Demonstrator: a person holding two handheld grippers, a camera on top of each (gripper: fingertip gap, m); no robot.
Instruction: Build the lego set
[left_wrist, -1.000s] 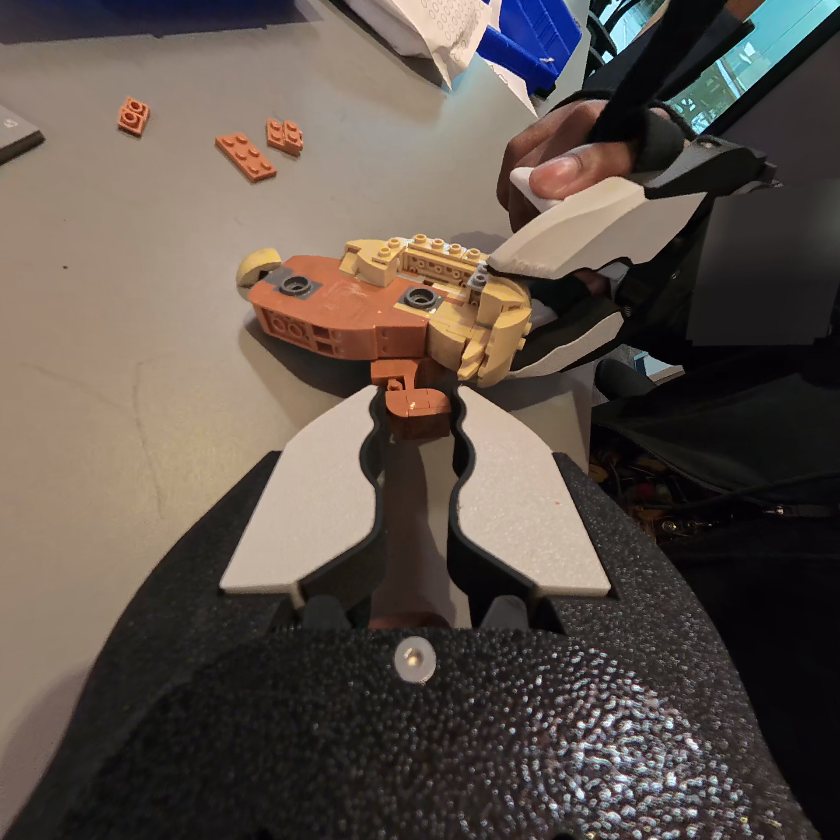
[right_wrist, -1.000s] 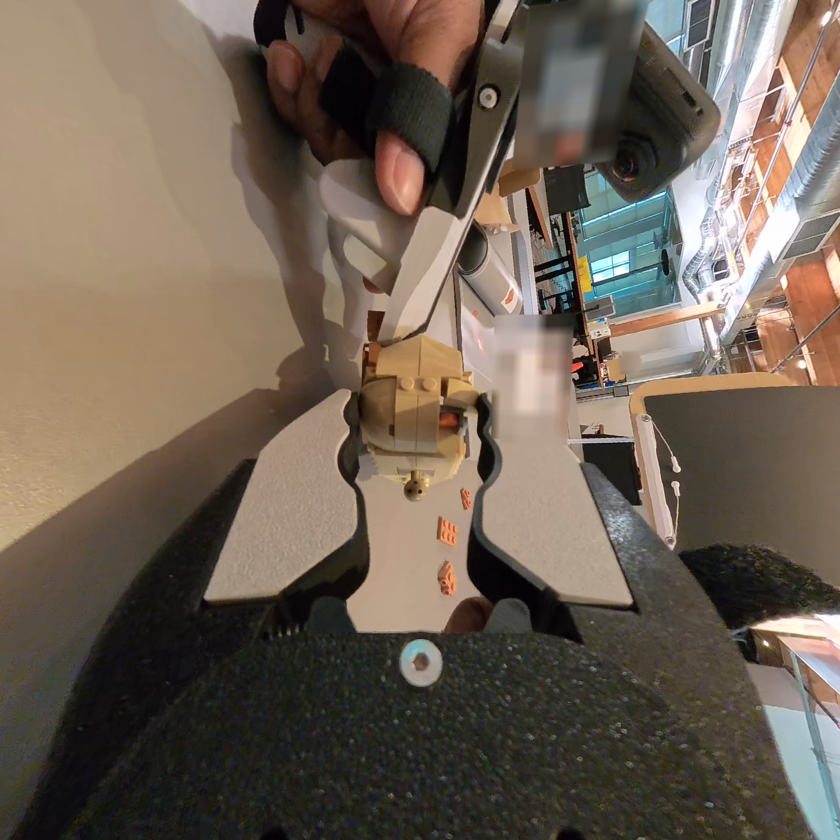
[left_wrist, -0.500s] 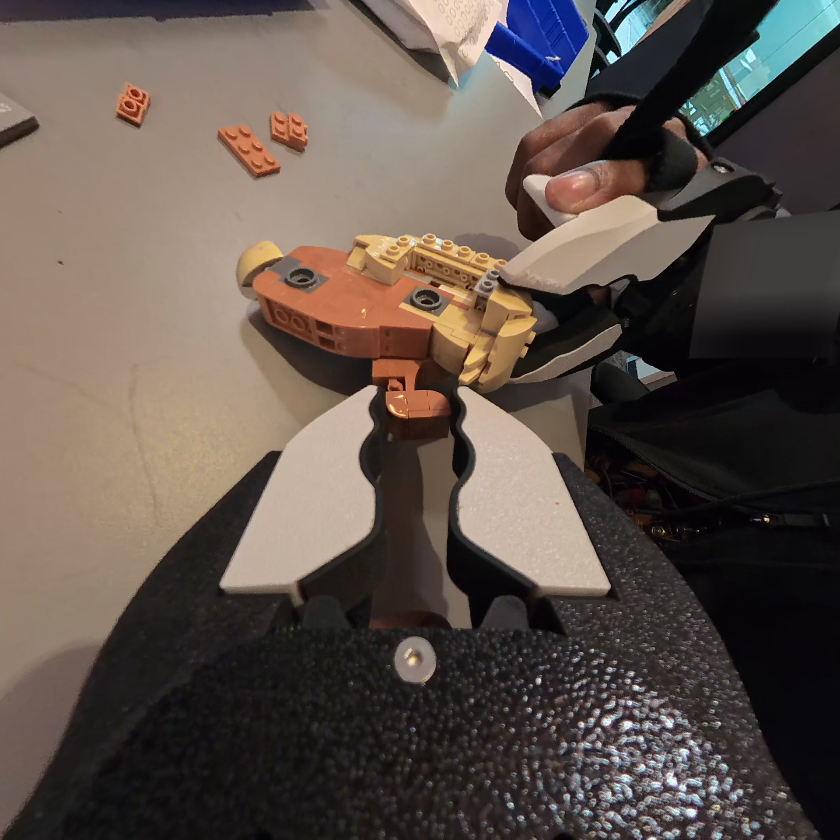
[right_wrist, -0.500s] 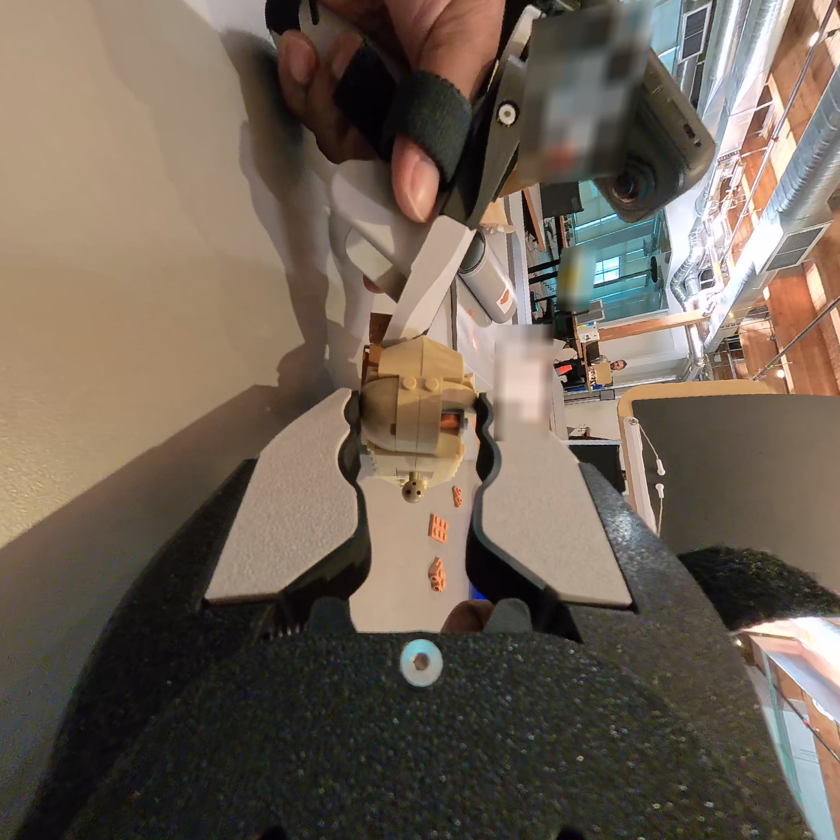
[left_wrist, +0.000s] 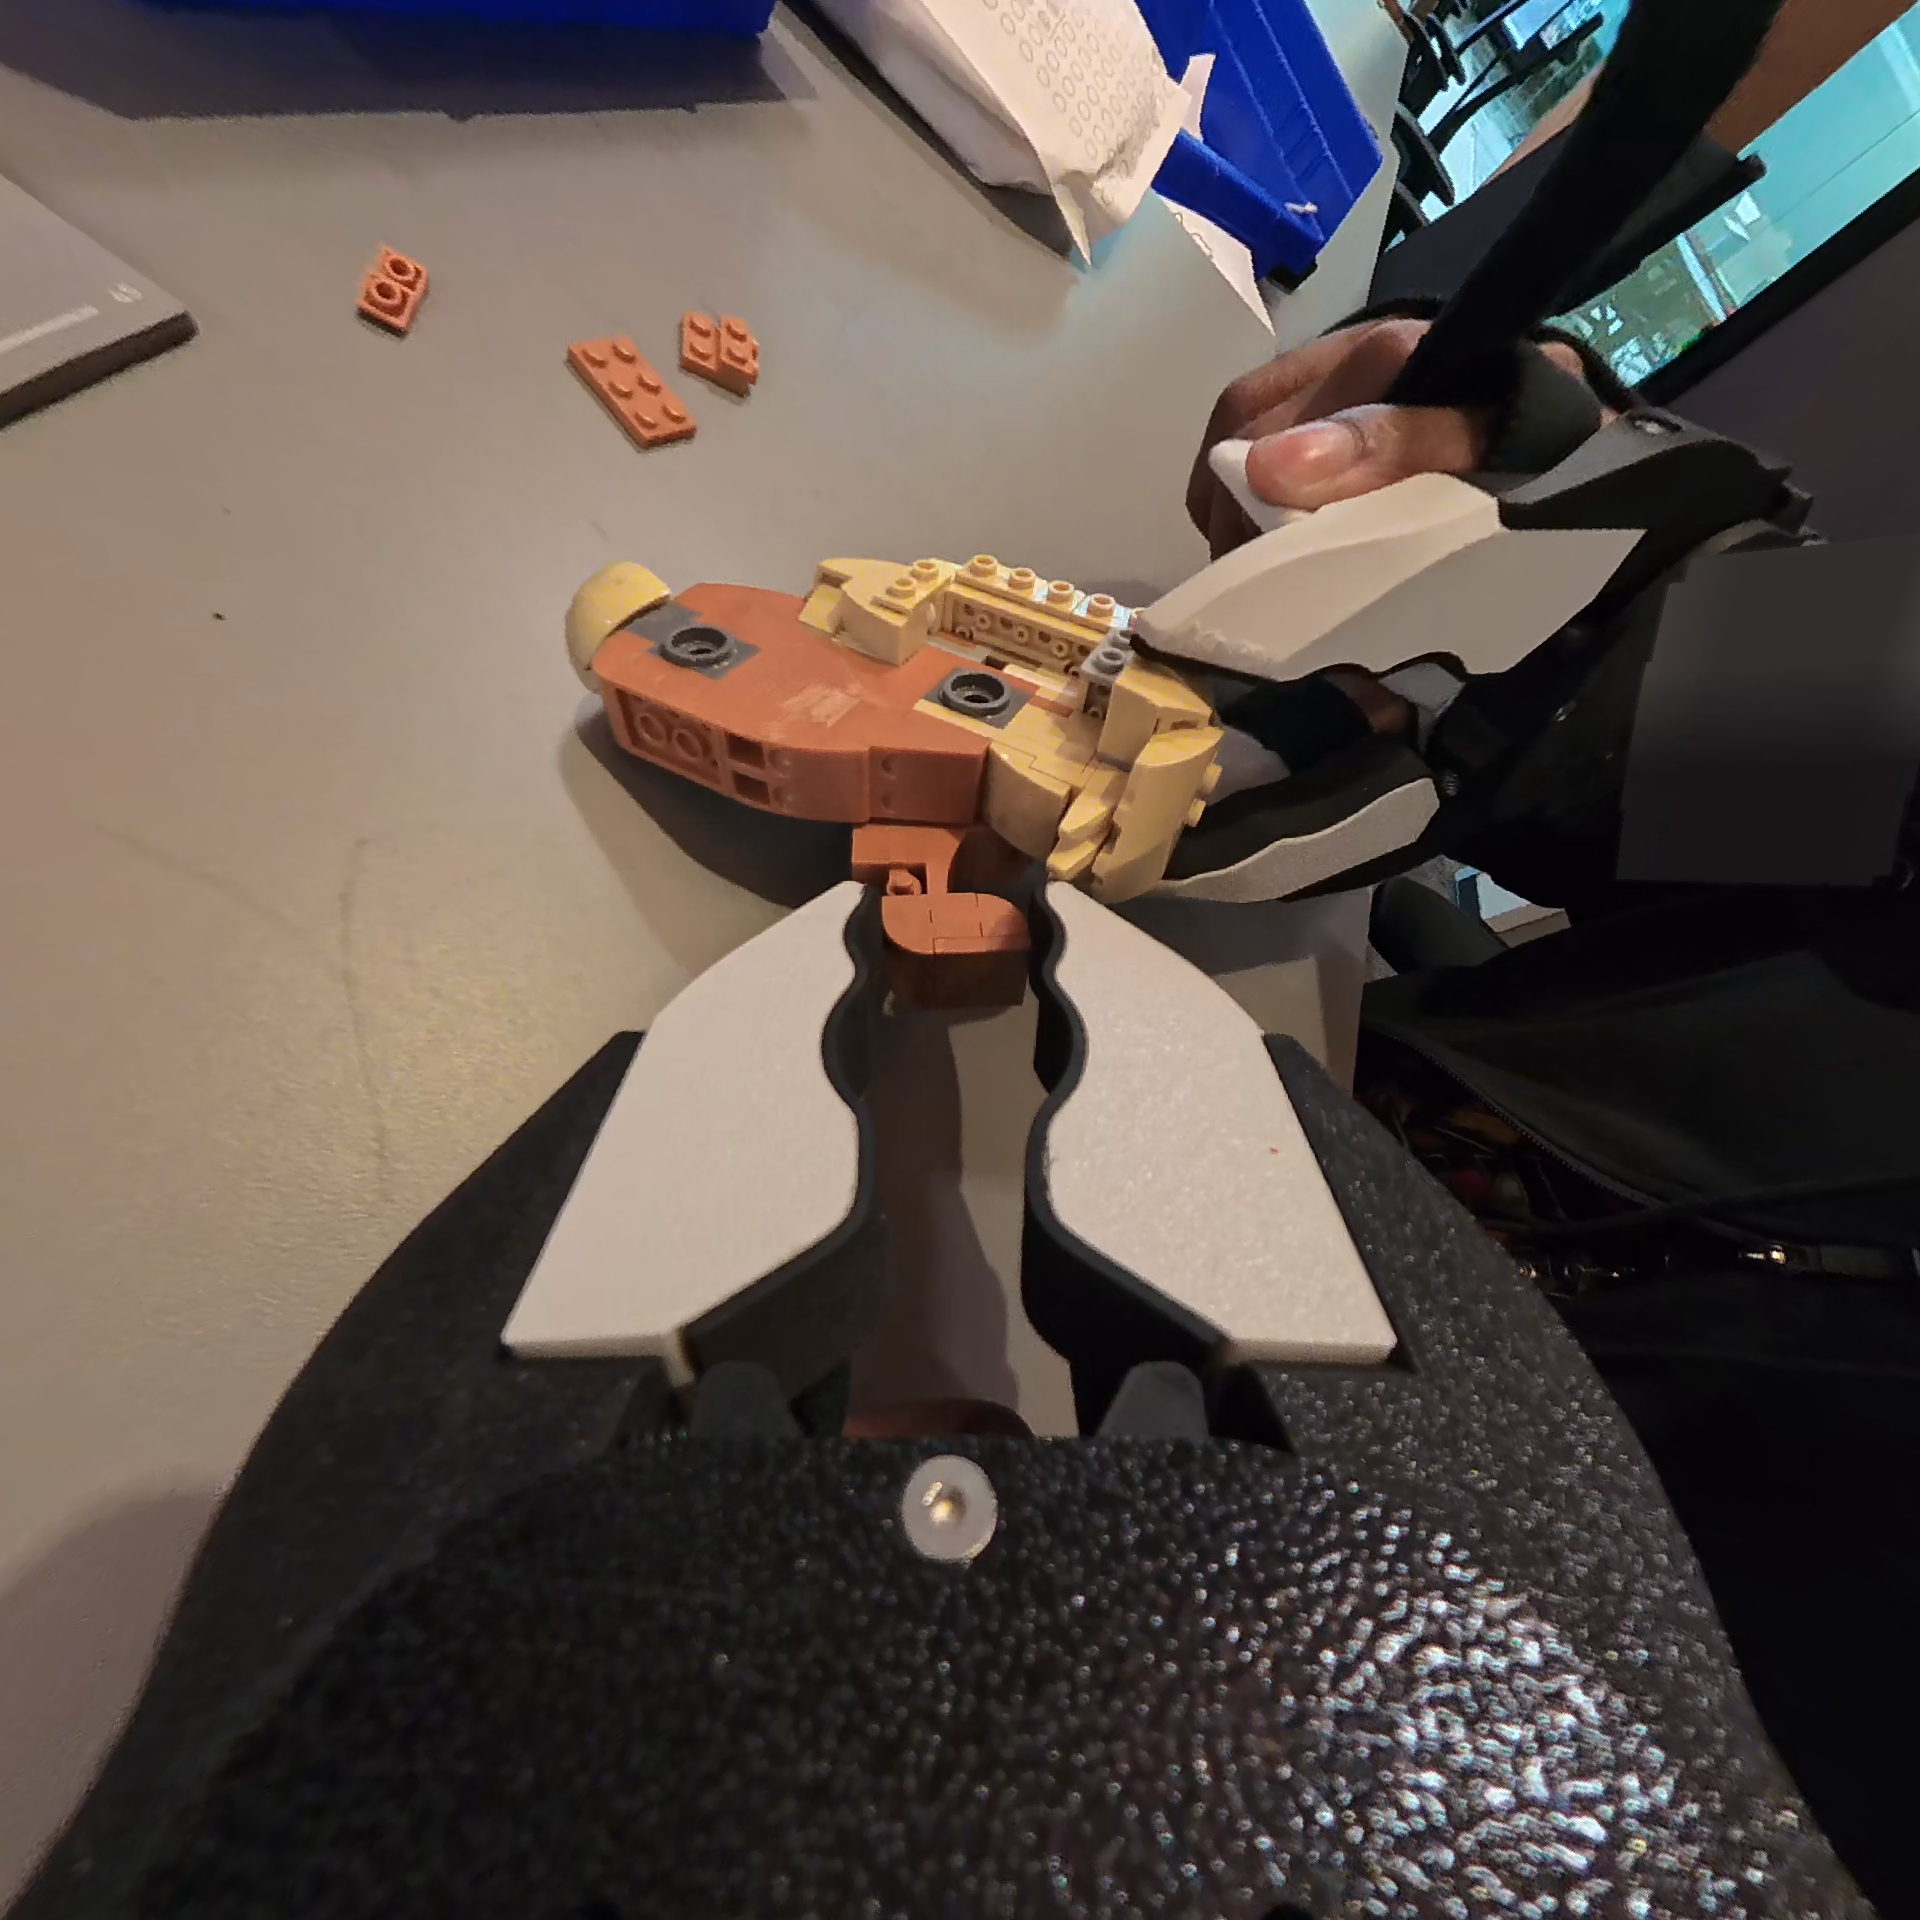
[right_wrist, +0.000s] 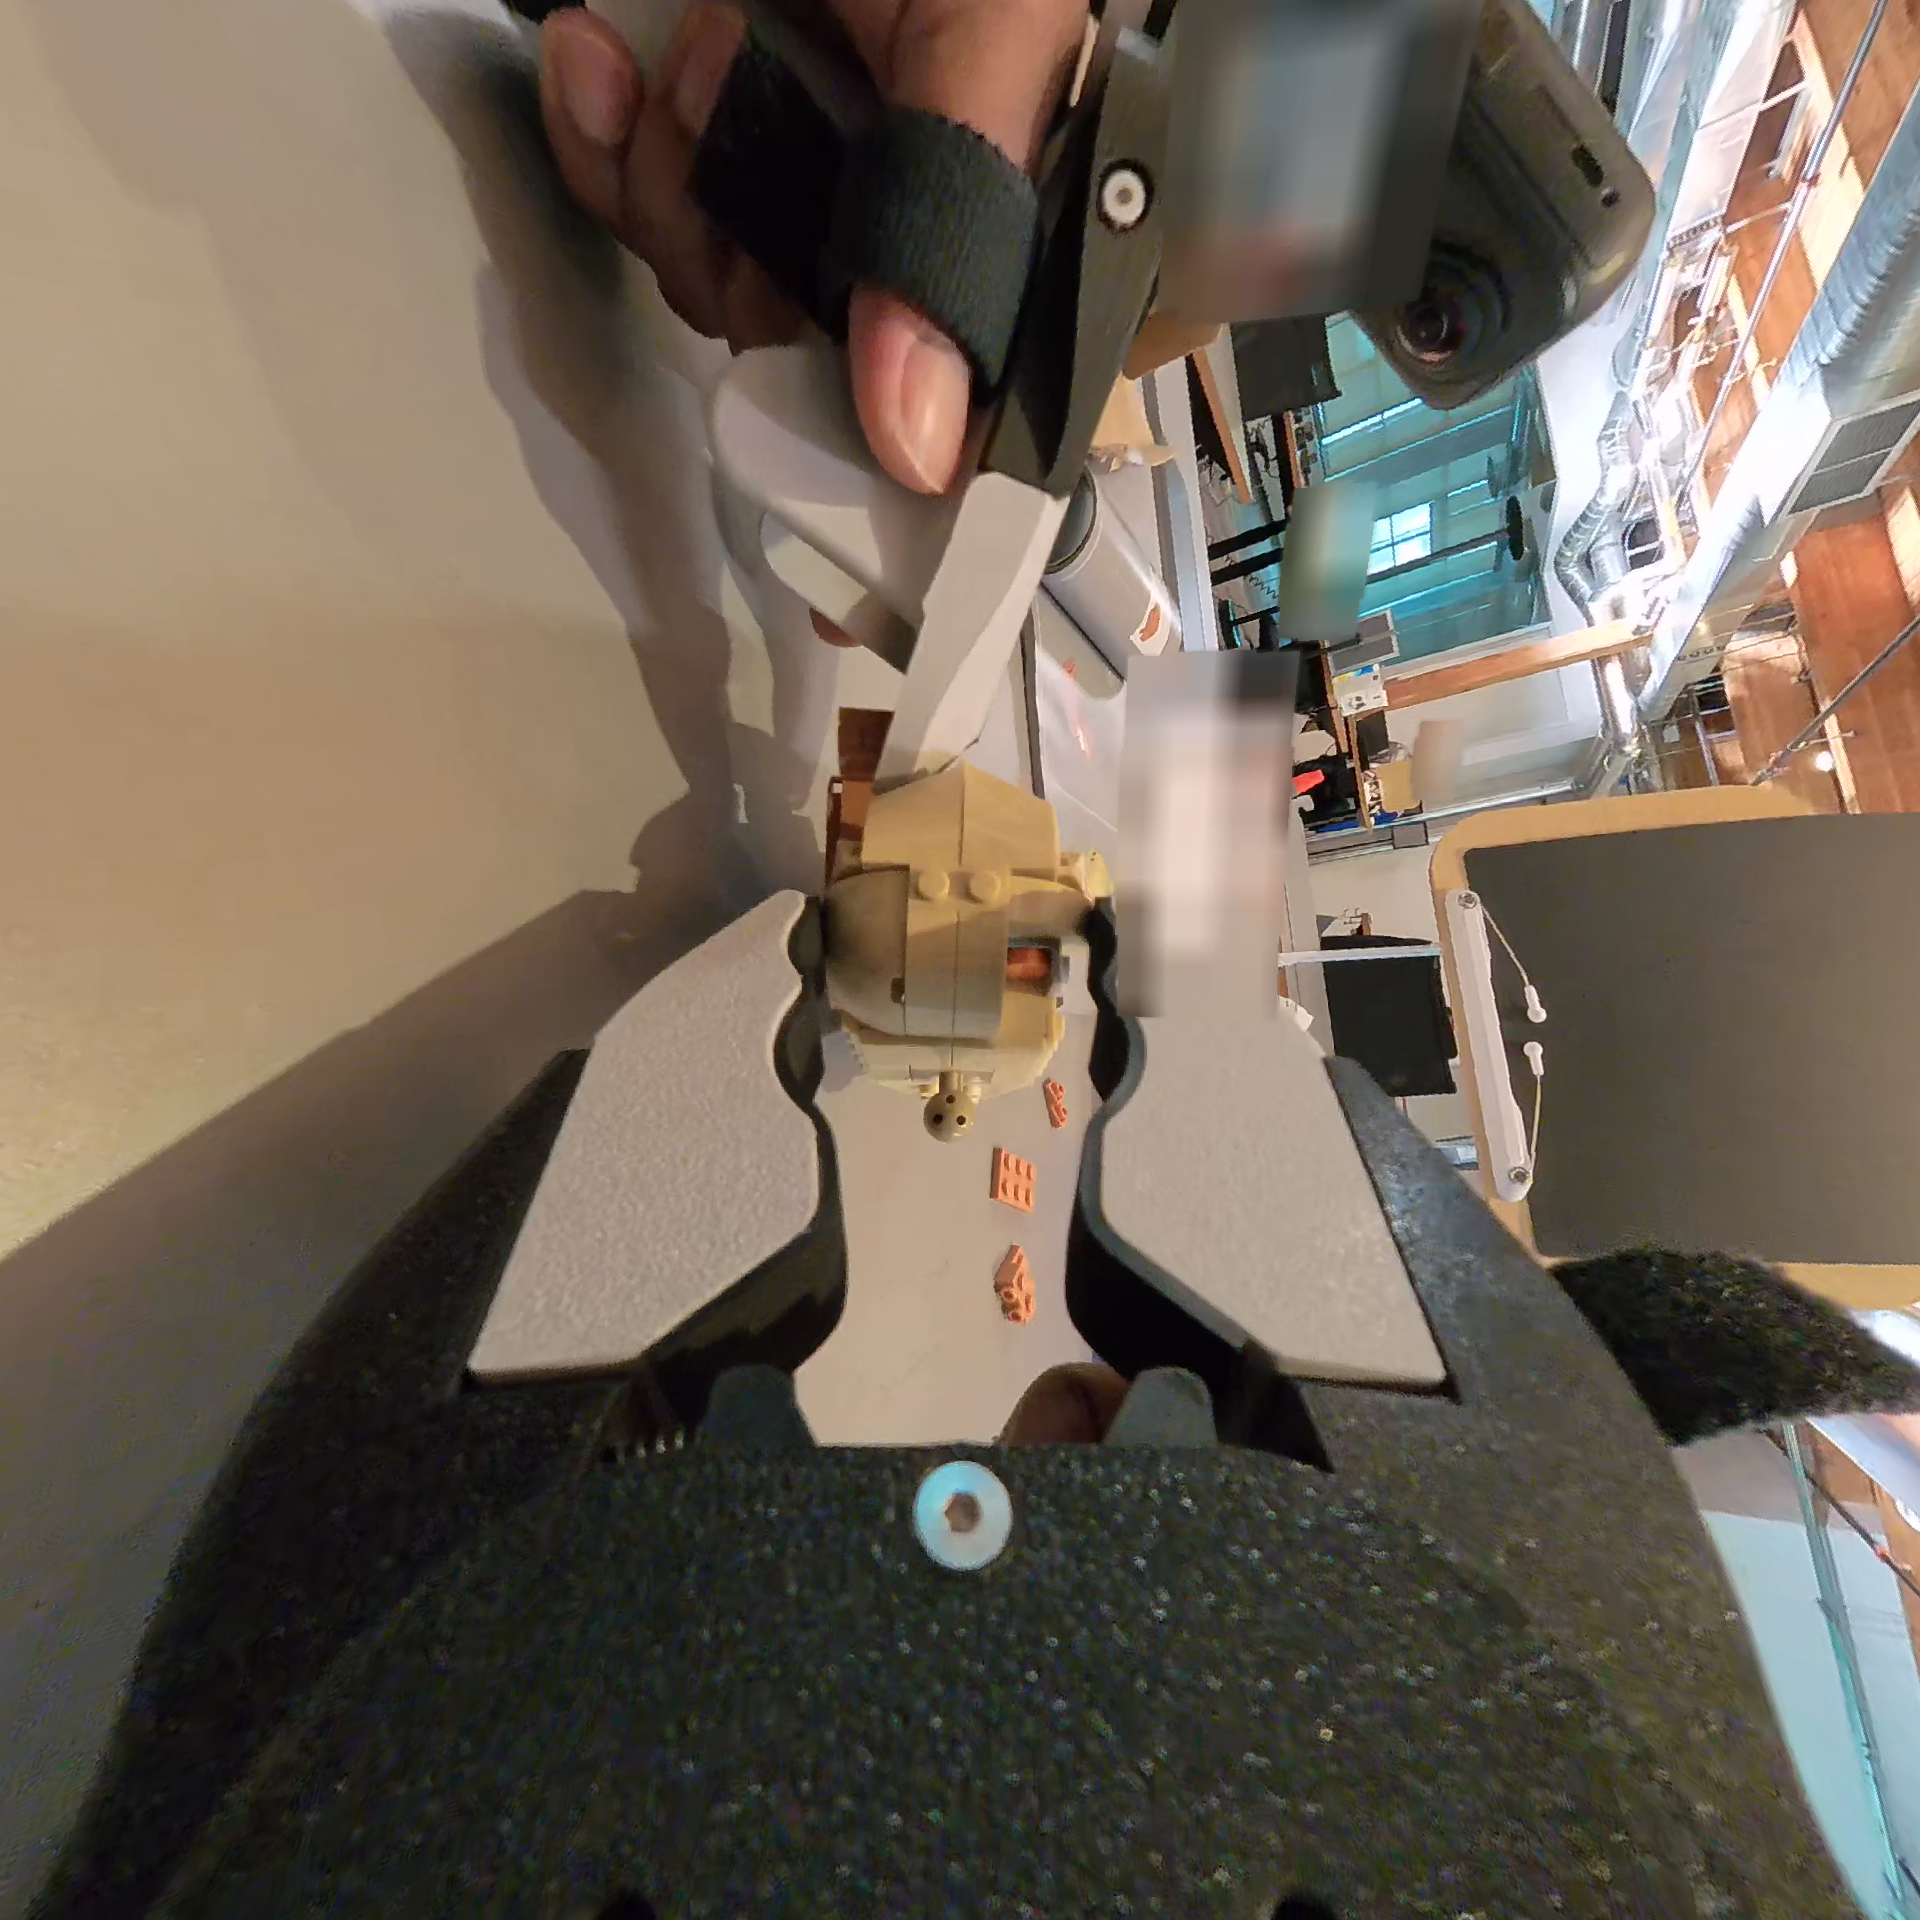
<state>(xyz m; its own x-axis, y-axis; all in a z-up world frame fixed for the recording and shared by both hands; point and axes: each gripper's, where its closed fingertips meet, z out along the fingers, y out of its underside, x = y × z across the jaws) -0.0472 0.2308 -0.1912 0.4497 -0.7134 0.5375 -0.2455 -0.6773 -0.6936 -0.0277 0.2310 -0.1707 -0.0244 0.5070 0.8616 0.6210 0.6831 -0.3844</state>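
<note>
A brown and tan lego model (left_wrist: 831, 717) lies on its side low over the grey table (left_wrist: 260, 831). My left gripper (left_wrist: 945, 909) is shut on a small brown leg piece (left_wrist: 951, 940) that sticks out of the model's underside. My right gripper (right_wrist: 951, 930) is shut on the model's tan rounded end (right_wrist: 956, 935); it also shows in the left wrist view (left_wrist: 1309, 727), coming in from the right. In the right wrist view, the left gripper's finger (right_wrist: 961, 644) touches the model from above, held by a hand.
Three loose orange plates (left_wrist: 631, 390) (left_wrist: 719, 351) (left_wrist: 392, 289) lie on the table behind the model. A white paper bag (left_wrist: 1049, 94) and blue bins (left_wrist: 1257, 125) stand at the back. A grey booklet (left_wrist: 62, 312) lies far left. The table edge runs just right of the model. My two grippers' fingertips are within a few centimetres of each other.
Both grippers keep their hold. The model and the hands have only shifted slightly in view.
</note>
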